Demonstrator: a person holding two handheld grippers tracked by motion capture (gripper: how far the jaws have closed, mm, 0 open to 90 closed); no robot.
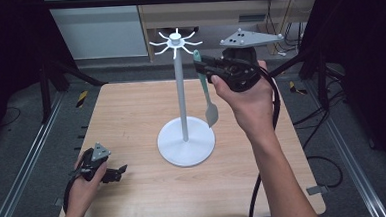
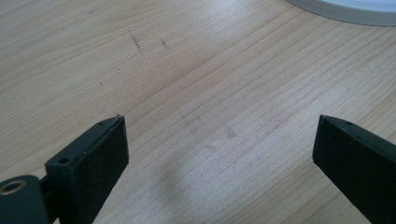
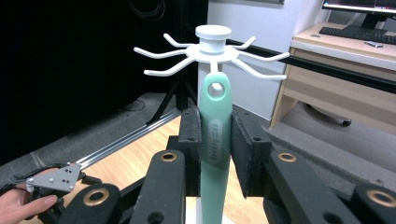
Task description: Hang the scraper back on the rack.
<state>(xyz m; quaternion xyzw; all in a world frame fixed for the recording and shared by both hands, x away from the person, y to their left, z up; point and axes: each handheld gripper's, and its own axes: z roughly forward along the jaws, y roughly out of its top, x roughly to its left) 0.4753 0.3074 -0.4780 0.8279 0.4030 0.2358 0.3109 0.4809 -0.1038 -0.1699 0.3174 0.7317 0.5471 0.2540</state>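
The right gripper [image 3: 215, 140] pinches the green spatula [image 3: 215, 140]; its hole must meet a hook of the white rack [image 3: 212, 46] slowly. The left gripper [image 2: 219, 154] rests spread.

Table [image 1: 131, 116] pale matt wood w/ grain; rack [image 1: 180, 89] smooth white plastic; spatula [image 3: 215, 135] matt mint silicone-like

Just ahead of the right gripper [image 3: 215, 140] the white stand's hook arms [image 3: 212, 53] and pole [image 1: 180, 94] block the way, while bare tabletop [image 2: 187, 84] lies open before the left gripper [image 2: 219, 154].
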